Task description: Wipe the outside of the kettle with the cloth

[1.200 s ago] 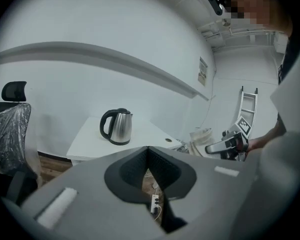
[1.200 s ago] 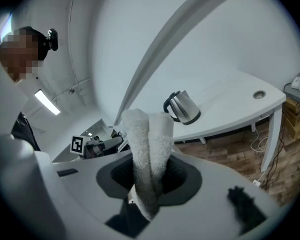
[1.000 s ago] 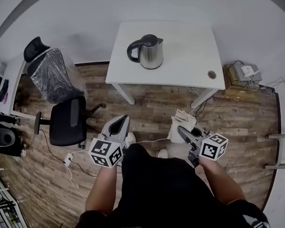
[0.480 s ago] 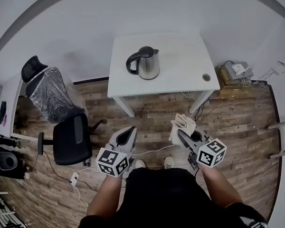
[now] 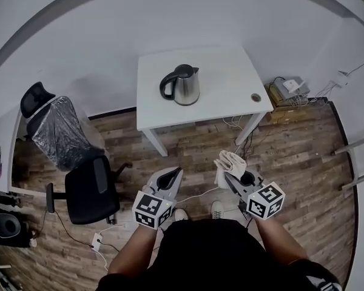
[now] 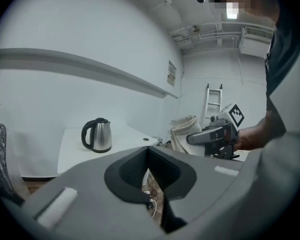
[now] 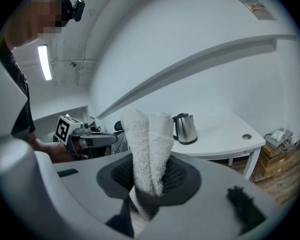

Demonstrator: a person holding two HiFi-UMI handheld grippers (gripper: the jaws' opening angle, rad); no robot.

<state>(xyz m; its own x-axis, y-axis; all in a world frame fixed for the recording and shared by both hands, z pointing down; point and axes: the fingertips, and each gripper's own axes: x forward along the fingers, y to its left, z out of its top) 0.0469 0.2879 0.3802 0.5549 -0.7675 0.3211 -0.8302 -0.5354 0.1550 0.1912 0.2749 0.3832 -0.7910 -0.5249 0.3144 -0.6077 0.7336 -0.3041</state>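
Now holding cloth (image 7: 149, 139) w/ right hand-held gripper (image 7: 149, 180), pinched for wiping.
Left hand-held gripper (image 6: 149, 158) closed on nothing, free to steady kettle (image 5: 183, 85) on desk (image 5: 233, 71).

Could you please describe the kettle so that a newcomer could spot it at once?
Find the white rectangular table against the pale wall. Left of its middle stands a shiny stainless-steel kettle with a black lid and black loop handle. It is the only thing standing on the tabletop, whose one other feature is a small round hole near the right corner.
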